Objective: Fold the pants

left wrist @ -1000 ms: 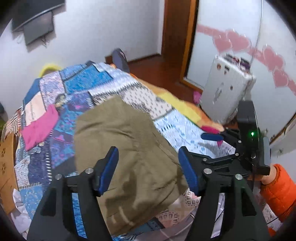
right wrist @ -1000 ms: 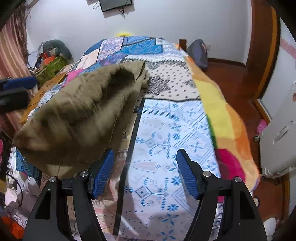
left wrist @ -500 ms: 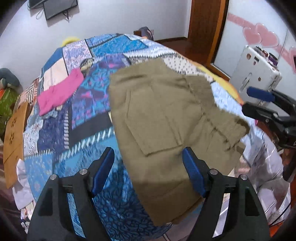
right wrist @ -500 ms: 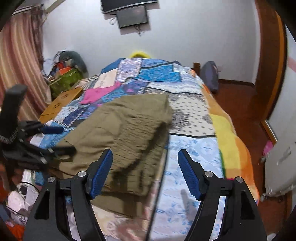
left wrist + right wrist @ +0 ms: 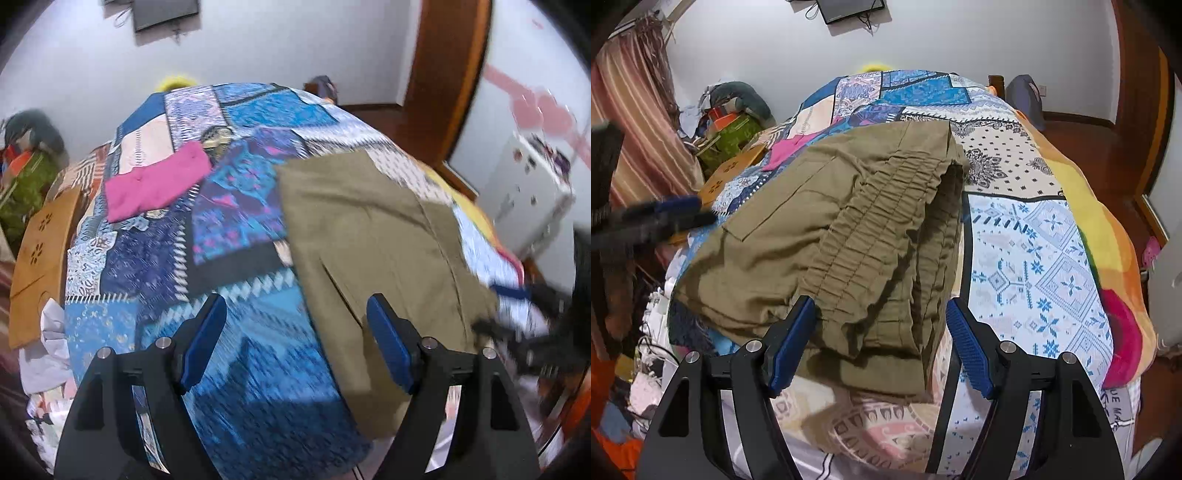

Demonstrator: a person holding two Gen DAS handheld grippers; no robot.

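Note:
Olive-green pants [image 5: 373, 236] lie folded on the patchwork bed cover [image 5: 236, 206], near the bed's front edge. In the right wrist view the pants [image 5: 849, 236] show their gathered elastic waistband toward me. My left gripper [image 5: 295, 343] is open and empty above the cover, just left of the pants. My right gripper [image 5: 879, 347] is open and empty, its jaws spread on either side of the waistband end without touching it. The right gripper shows blurred at the right edge of the left wrist view [image 5: 524, 325].
A folded pink garment [image 5: 155, 184] lies farther up the bed. A wooden board [image 5: 37, 254] and clutter stand left of the bed. A white suitcase [image 5: 528, 199] stands on the floor at the right, by a wooden door frame [image 5: 447, 74].
The pants dropped from a draped, lifted state to lie flat on the bed. My left gripper swung left off the pants. My right gripper moved left over the waistband end.

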